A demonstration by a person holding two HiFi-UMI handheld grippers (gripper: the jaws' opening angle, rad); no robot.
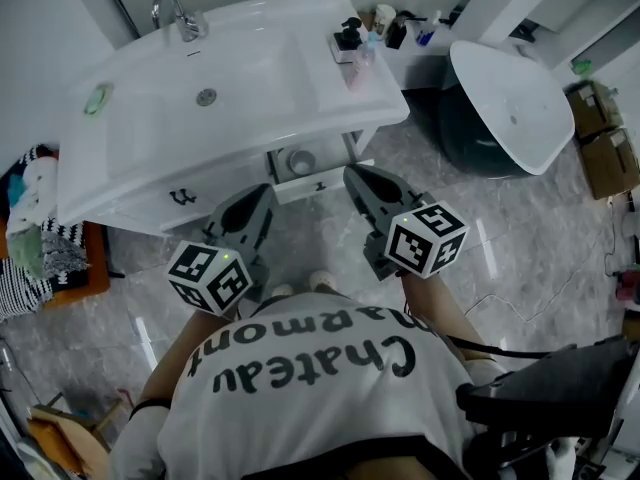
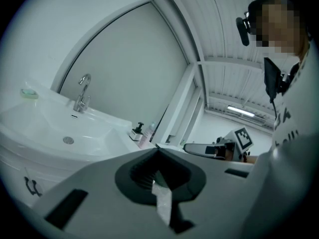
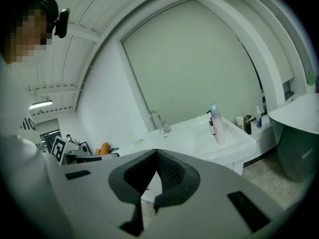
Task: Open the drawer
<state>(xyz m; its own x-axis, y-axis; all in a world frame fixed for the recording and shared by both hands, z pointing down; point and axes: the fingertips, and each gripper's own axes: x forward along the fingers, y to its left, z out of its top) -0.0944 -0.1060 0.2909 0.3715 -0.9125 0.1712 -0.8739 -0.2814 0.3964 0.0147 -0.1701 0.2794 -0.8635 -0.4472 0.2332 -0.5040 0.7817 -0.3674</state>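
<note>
so left tongs (image 1: 262, 192) and right tongs (image 1: 352, 174) both pressed together, empty, side by side near drawer (image 1: 318, 182) under white sink (image 1: 330, 103).

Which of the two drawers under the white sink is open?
The white drawer on the right in the head view: its front stands forward, with its inside showing. The left white drawer, the one with the dark handle, sits flush.

A washbasin (image 1: 230, 88) ahead, a tub (image 1: 510, 98) to its right.
The tap (image 1: 175, 13) at its back edge, bottles (image 1: 355, 43) on its right rim, the drawer (image 1: 325, 183) under its front; left gripper (image 1: 262, 192) and right gripper (image 1: 352, 174) side by side before it.
</note>
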